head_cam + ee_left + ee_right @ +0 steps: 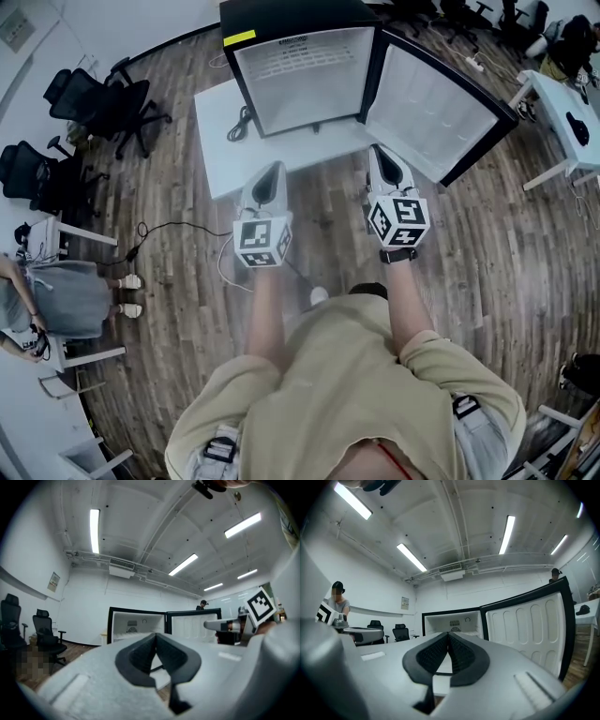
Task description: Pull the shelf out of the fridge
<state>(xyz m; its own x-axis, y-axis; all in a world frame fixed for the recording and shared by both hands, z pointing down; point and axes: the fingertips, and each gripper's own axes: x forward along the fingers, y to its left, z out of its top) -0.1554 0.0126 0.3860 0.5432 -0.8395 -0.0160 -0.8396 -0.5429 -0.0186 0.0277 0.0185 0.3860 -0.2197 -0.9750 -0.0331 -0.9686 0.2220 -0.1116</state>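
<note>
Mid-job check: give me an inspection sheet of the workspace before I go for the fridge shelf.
Surface: white platform on wooden floor, bearing the fridge.
Job's things: fridge, door open; shelf inside, not pulled out.
Clutter: nothing seen.
Grippers: left gripper and right gripper shut, empty, short of the fridge.
Cables: coiled cable on the platform; floor cable.
Surroundings: office chairs, desk, seated person.
</note>
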